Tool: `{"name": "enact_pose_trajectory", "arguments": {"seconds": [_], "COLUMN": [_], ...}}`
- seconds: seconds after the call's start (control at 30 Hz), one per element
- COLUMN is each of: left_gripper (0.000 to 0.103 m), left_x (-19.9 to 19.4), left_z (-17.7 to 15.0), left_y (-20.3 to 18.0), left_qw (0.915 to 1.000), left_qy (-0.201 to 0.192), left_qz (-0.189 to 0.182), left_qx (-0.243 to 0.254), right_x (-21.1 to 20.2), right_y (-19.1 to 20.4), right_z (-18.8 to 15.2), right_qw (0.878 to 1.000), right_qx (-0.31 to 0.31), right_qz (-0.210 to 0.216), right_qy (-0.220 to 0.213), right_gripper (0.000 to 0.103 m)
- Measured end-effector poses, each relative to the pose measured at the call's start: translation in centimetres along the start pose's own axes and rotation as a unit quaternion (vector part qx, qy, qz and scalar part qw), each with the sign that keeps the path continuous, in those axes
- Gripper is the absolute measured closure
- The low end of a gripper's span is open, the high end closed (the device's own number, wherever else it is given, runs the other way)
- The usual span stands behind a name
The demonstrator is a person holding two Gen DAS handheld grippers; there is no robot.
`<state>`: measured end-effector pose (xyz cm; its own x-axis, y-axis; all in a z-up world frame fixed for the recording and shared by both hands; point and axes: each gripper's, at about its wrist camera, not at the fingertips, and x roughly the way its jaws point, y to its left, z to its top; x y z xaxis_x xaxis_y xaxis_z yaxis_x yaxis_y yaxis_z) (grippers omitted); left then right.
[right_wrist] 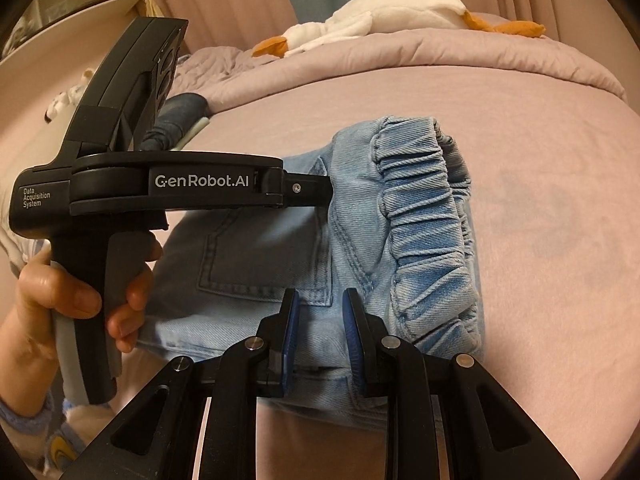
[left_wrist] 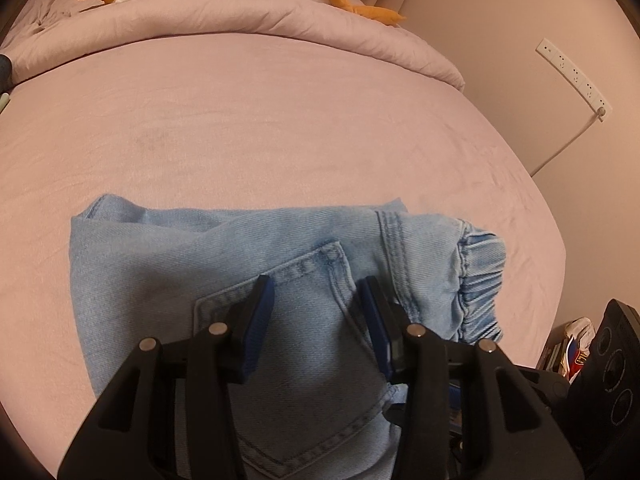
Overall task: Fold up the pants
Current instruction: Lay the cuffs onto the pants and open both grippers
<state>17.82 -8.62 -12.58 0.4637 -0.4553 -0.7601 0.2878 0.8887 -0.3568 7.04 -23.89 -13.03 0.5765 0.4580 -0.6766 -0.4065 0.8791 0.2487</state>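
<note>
right gripper [right_wrist: 319, 304] jaws apart | pants [right_wrist: 280, 248] folded | left gripper [left_wrist: 318, 290] tips hidden

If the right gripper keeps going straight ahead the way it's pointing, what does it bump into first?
Probably the jeans. The right gripper is open, pointing across the denim near the back pocket; how high it hovers is unclear.

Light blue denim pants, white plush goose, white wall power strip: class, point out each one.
Light blue denim pants [left_wrist: 132, 264]: left wrist view, flat folded leg panel.
White plush goose [right_wrist: 404, 6]: right wrist view, its white body.
White wall power strip [left_wrist: 574, 73]: left wrist view, strip's middle.
</note>
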Motion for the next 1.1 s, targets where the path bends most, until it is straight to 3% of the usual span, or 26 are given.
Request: {"name": "enact_pose_trajectory", "arguments": {"seconds": [0.23, 0.57, 0.7, 0.87, 0.97, 1.1], "left_gripper": [0.057, 0.056, 0.056, 0.056, 0.057, 0.057], "left_x": [-0.9, -6.6, -6.8, -7.0, -7.3, -7.6], "left_z": [-0.7, -7.2, -9.4, -9.9, -10.3, -10.9], "left_y": [0.4, 1.3, 0.6, 1.7, 1.9, 1.5], "left_qw": [0.9998, 0.9984, 0.9984, 0.9982, 0.9979, 0.9979], "left_qy": [-0.008, -0.042, -0.044, -0.044, -0.046, -0.05], "left_qz": [-0.002, 0.014, 0.034, 0.009, 0.002, 0.004], "left_qx": [-0.018, -0.036, -0.004, -0.039, -0.046, -0.041], "right_x": [-0.1, -0.5, -0.5, -0.6, -1.7, -1.8], "right_y": [-0.1, -0.7, -0.3, 0.2, 0.6, 2.0], "right_z": [-0.1, -0.1, -0.2, 0.6, 1.8, 4.5], "right_qw": [1.0, 0.999, 0.999, 0.999, 0.999, 0.999], "right_qx": [0.003, 0.026, 0.028, 0.037, 0.039, 0.005], "right_qz": [0.003, 0.027, 0.02, 0.011, 0.009, -0.033], "right_qy": [0.0, 0.003, 0.003, 0.01, -0.015, -0.028], "right_gripper": [0.077, 0.077, 0.074, 0.072, 0.072, 0.072]}}
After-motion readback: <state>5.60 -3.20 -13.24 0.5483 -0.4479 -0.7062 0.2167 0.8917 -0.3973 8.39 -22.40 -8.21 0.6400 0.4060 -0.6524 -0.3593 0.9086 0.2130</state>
